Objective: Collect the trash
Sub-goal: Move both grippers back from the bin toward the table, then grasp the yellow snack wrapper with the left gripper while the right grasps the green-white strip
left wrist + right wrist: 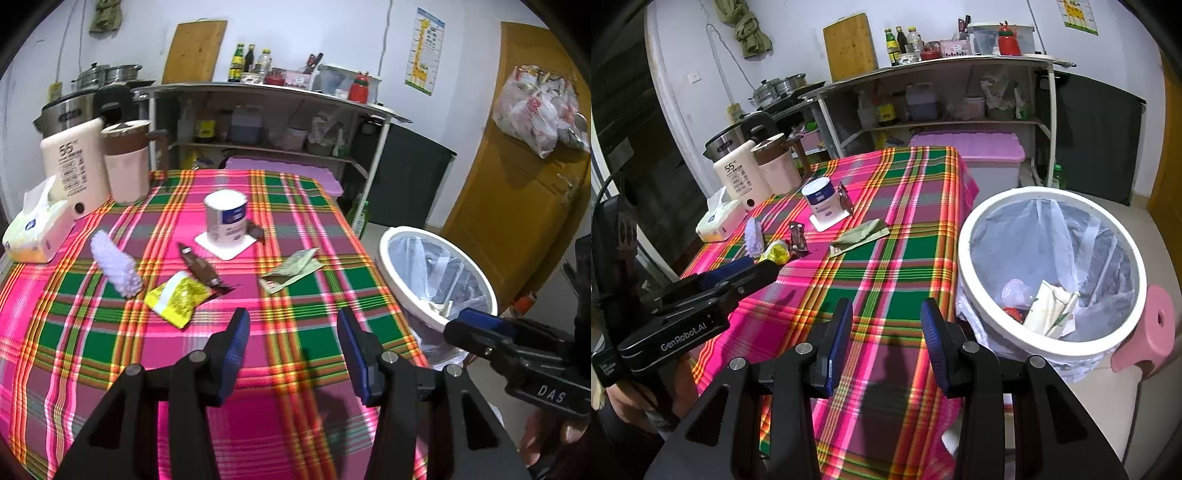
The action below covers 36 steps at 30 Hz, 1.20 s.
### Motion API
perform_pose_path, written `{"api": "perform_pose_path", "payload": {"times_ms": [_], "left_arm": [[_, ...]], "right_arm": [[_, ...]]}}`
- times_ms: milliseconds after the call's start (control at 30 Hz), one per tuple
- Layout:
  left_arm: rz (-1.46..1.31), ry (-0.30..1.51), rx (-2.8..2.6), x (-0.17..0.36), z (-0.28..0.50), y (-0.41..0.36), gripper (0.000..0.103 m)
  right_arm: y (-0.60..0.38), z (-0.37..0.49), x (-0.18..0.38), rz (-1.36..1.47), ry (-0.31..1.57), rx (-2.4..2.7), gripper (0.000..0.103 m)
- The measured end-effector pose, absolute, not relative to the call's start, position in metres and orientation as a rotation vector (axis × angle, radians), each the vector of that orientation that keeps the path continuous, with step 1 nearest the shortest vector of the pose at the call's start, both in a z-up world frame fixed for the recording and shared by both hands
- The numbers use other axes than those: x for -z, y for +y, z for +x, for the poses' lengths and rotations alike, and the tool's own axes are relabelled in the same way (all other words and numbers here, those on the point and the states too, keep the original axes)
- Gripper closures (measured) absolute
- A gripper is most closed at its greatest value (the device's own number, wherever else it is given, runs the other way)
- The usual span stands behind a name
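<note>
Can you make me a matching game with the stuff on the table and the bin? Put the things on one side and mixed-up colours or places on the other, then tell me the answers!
Things:
1. crinkly wrapper
2. tin can
3. tissue box
4. trash bin

Clues:
A. beside the table, lined with a clear bag
B. yellow
C. stands upright on a white square coaster
D. at the table's left edge, in front of the cream kettle

Pairs: 1-B, 2-C, 3-D, 4-A
</note>
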<state>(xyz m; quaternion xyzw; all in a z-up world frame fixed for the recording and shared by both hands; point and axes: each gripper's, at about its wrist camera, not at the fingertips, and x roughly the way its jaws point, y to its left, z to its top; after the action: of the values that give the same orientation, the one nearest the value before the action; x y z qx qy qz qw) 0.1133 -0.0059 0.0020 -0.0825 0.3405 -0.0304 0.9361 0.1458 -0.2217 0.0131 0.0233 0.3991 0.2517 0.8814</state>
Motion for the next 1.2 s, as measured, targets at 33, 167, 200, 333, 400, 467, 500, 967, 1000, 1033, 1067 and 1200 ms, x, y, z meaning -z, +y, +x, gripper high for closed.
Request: {"api": "perform_pose_path", "payload": {"times_ms": [33,167,200,333,400,467,500,967,1000,1033,1067,1200], "left_arm": [[-0.175,0.699,0.053,0.0,0.113,-0.001,0.052],[-0.199,0.712,0.015,0.007,0.11,0.017,0.052],[-0.206,0.714,0.008,0.008,0.11,0.022,0.052],[-0.229,0.72,-0.024,0.013,0.108,0.04,0.052],[-0.24,0.722,-0.04,0.015,0.107,0.047,0.052],[-0.25,0.724,-0.055,0.017,0.108,0.054,0.052],[-0.256,0.725,-0.061,0.018,0.109,0.058,0.052],[-0.229,0.753,-0.086,0.032,0.14,0.08,0.047],[-0.218,0.755,-0.079,0.032,0.144,0.08,0.047],[-0.207,0.758,-0.07,0.033,0.148,0.08,0.046],[-0.198,0.76,-0.062,0.033,0.152,0.08,0.046],[-0.172,0.771,-0.027,0.035,0.166,0.078,0.046]], "right_arm": [[-0.22,0.147,-0.013,0.048,0.833,-0.527,0.063],[-0.208,0.151,-0.01,0.043,0.842,-0.546,0.063],[-0.206,0.151,-0.009,0.042,0.844,-0.549,0.063],[-0.195,0.155,-0.007,0.035,0.851,-0.568,0.061],[-0.19,0.157,-0.006,0.029,0.852,-0.574,0.059],[-0.186,0.158,-0.006,0.028,0.854,-0.58,0.058],[-0.185,0.159,-0.005,0.028,0.855,-0.582,0.058],[-0.172,0.176,0.005,0.02,0.884,-0.587,0.058],[-0.172,0.177,0.006,0.02,0.885,-0.586,0.058],[-0.172,0.178,0.007,0.021,0.887,-0.585,0.058],[-0.172,0.181,0.008,0.024,0.89,-0.584,0.058],[-0.17,0.189,0.01,0.031,0.898,-0.579,0.058]]}}
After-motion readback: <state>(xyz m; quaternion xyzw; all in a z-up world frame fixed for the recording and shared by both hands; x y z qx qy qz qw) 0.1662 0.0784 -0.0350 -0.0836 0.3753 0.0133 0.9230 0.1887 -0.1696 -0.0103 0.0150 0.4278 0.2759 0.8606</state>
